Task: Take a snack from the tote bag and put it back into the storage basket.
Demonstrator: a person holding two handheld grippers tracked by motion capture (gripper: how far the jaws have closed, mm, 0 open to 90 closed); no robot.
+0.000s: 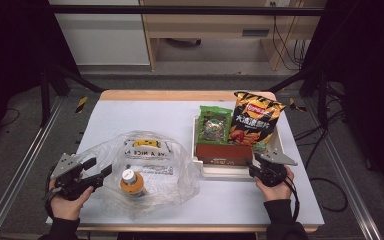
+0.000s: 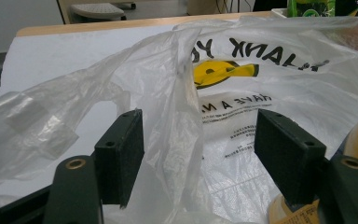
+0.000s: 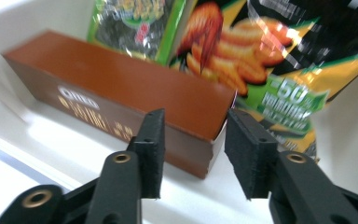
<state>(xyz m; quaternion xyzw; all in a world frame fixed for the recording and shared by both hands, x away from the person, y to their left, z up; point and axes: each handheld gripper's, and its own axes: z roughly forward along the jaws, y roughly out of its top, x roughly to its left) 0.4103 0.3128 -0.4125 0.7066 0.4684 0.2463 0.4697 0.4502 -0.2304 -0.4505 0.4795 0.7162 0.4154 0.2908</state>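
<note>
Both right tongs straddle the brown box's end.

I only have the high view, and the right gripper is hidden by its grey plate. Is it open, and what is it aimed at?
Observer: In the right gripper view, the right gripper is open, with the end of the brown box between its jaws, not yet clamped.
Operator: What sits behind that box?
Observer: The chip bag stands right behind it, with the green packet beside it, all in the white tray.
Operator: And the left gripper?
Observer: The left gripper is open, with a fold of the plastic bag standing up between its jaws.
</note>
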